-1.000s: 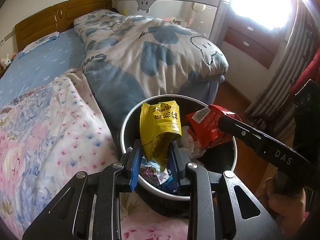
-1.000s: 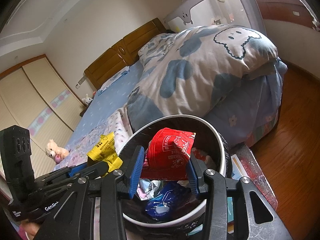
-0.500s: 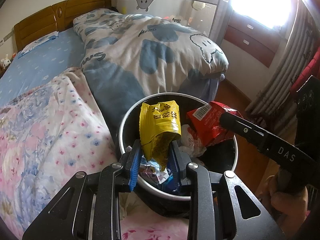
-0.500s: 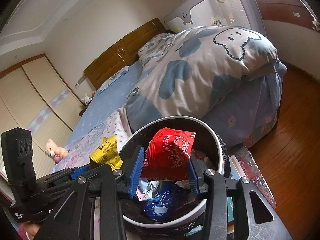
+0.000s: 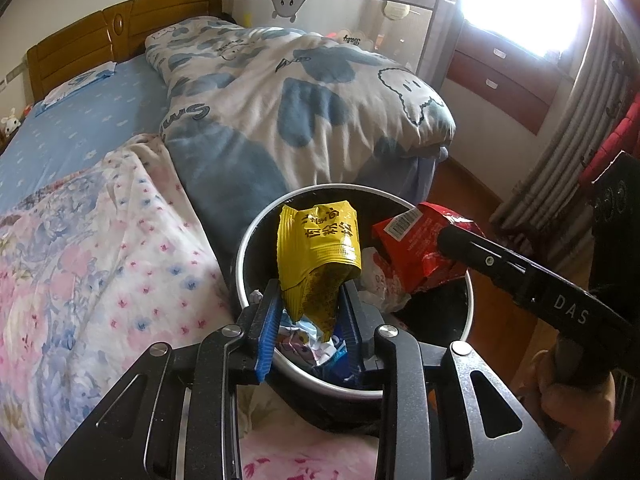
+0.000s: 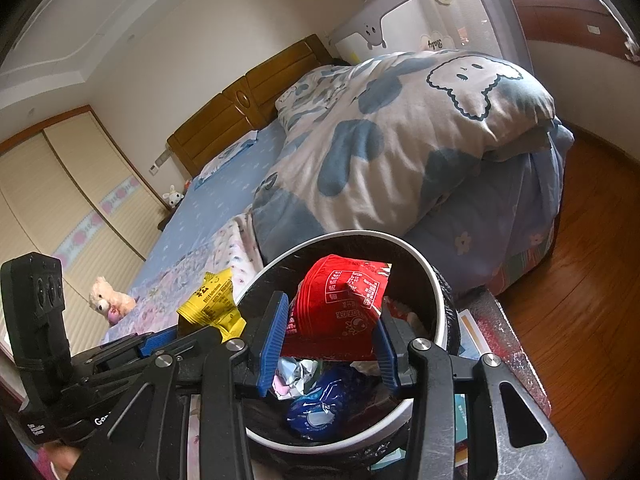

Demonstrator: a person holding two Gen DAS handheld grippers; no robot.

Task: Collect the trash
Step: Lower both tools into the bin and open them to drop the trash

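Your bed (image 5: 100, 216) runs off the left and lower edges of the left wrist view, so its full extent is lost; the ghost-print duvet (image 6: 400, 144) piled on it hides the mattress beneath. The window glare at the upper right of that view washes out everything behind it. The trash bin (image 5: 256, 240) stands against the bedside, and your own gripper frames cover its near rim in both views. Its base is out of sight. Inside it you can make out crumpled wrappers (image 6: 320, 408), blue and pale, but their print is too small to read.

You hold both grippers tilted downward over the bin's mouth, side by side. Your left gripper (image 5: 310, 300) is clamped on the lower end of the yellow wrapper (image 5: 316, 252), which stands up above the bin opening; its blue pads press the crumpled foil from both sides. Your right gripper (image 6: 330, 324) is closed on the red wrapper (image 6: 340, 300), which also hangs over the inside of the bin, its bottom edge pinched between the pads. In the left wrist view the right gripper's finger covers part of that red wrapper. Your right hand (image 5: 568, 396) shows only as a blurred patch at the lower right edge.
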